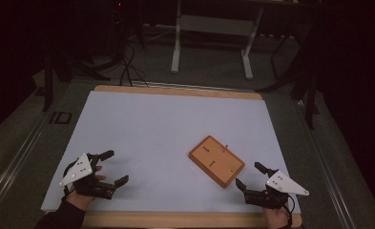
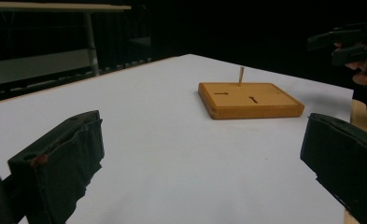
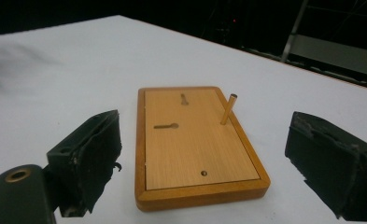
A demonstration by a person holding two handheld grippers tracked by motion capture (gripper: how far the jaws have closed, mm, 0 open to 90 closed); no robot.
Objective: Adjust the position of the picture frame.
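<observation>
On table: wooden board lies flat on your white table, peg upright.
Left gripper: well left of board, jaws apart, empty.
Right gripper: just beside board's near corner, jaws apart, empty.
Obstructions: path to board unobstructed.

Each hand is cut off at the bottom edge; dark slots on the wooden board are too small to read.
</observation>
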